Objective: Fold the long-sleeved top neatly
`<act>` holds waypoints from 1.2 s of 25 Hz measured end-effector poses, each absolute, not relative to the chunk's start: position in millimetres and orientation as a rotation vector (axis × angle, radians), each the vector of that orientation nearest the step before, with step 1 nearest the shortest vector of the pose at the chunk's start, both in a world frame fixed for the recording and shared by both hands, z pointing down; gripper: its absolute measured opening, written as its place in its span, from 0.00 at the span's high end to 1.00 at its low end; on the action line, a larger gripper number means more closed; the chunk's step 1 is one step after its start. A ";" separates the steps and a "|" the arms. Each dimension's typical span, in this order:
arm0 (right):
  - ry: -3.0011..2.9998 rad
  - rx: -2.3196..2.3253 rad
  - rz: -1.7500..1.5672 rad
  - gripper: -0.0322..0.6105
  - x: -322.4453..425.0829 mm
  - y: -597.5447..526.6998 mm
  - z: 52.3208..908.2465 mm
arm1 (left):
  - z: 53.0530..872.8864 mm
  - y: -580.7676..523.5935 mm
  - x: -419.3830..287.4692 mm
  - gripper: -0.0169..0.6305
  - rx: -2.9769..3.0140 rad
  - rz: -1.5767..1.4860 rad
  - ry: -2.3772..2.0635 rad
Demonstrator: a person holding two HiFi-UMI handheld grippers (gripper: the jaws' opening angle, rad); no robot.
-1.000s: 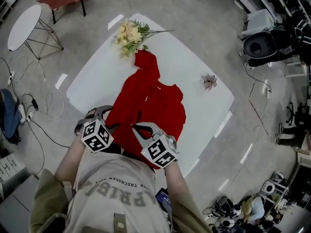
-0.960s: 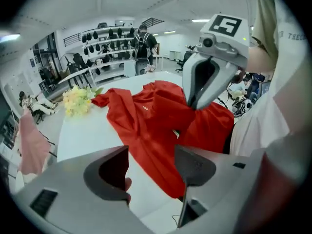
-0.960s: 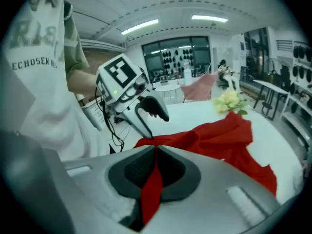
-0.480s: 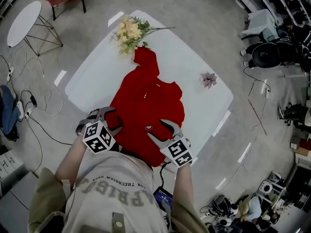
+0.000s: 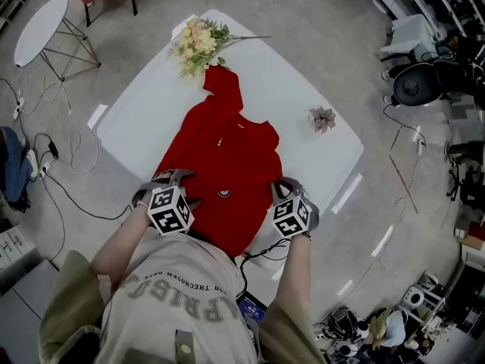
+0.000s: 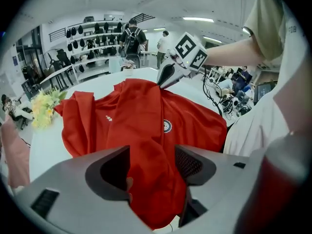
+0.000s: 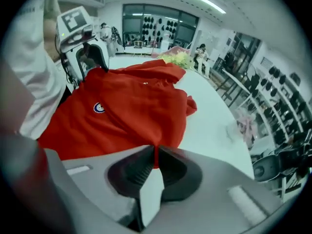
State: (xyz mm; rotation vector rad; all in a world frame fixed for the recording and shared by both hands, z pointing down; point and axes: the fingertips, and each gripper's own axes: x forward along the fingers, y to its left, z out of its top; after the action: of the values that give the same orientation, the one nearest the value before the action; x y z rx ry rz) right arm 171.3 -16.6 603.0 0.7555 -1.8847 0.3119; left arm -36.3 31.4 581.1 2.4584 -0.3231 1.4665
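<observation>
A red long-sleeved top (image 5: 223,158) lies spread on the white table (image 5: 303,89), its hood toward the far corner and a round badge (image 5: 224,193) facing up. My left gripper (image 5: 176,184) is at the near left hem. In the left gripper view (image 6: 152,152) its jaws stand fairly wide, with a thick bunch of red fabric (image 6: 136,111) filling the gap. My right gripper (image 5: 286,192) is at the near right hem corner. Its jaws (image 7: 155,152) are closing and pinch a thin red edge of the top (image 7: 131,111).
A bunch of yellow flowers (image 5: 195,42) lies at the table's far corner beside the hood. A small pink flower (image 5: 322,118) sits on the table's right side. On the floor to the left are a round side table (image 5: 38,29) and cables (image 5: 53,165).
My right gripper swung from the middle of the near hem out to the right corner, opening and closing again. The left gripper shifted slightly along the left hem. The badge now shows.
</observation>
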 end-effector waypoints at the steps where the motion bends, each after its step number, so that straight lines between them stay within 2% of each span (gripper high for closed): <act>1: -1.887 0.761 0.283 0.91 175.7 -16.9 601.1 | 582.5 32.8 -34.6 0.53 2.452 1.469 -0.324; 9: -2.074 0.677 0.313 0.92 193.9 29.1 546.3 | 578.1 57.1 -26.7 0.53 2.381 1.467 -0.308; 14: -1.965 0.542 0.362 0.92 212.4 61.5 592.4 | 598.8 83.0 -35.7 0.53 2.264 1.506 -0.289; 15: -1.977 0.518 0.428 0.88 212.1 65.1 596.5 | 599.0 85.0 -34.5 0.53 2.258 1.505 -0.299; 17: -2.074 0.539 0.584 0.64 211.2 57.9 585.9 | 591.4 83.8 -30.9 0.53 2.268 1.484 -0.345; 21: -2.238 0.884 0.762 0.62 229.5 -24.0 556.6 | 571.2 61.4 -20.2 0.53 2.295 1.326 -0.488; 24: -2.207 1.052 0.867 0.62 227.7 -85.2 566.8 | 577.9 57.2 -9.5 0.53 2.300 1.351 -0.483; 27: -2.157 1.049 0.918 0.62 207.1 -119.6 590.0 | 586.7 62.2 1.9 0.53 2.308 1.406 -0.436; 30: -2.084 0.924 0.833 0.62 191.2 -122.1 614.0 | 594.0 67.2 8.3 0.53 2.306 1.416 -0.414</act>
State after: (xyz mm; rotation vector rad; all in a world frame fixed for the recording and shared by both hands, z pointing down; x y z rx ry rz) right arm 191.2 -122.1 614.0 0.9235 -2.0841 0.8333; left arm 8.3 67.2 594.0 2.3059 -0.4142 1.4155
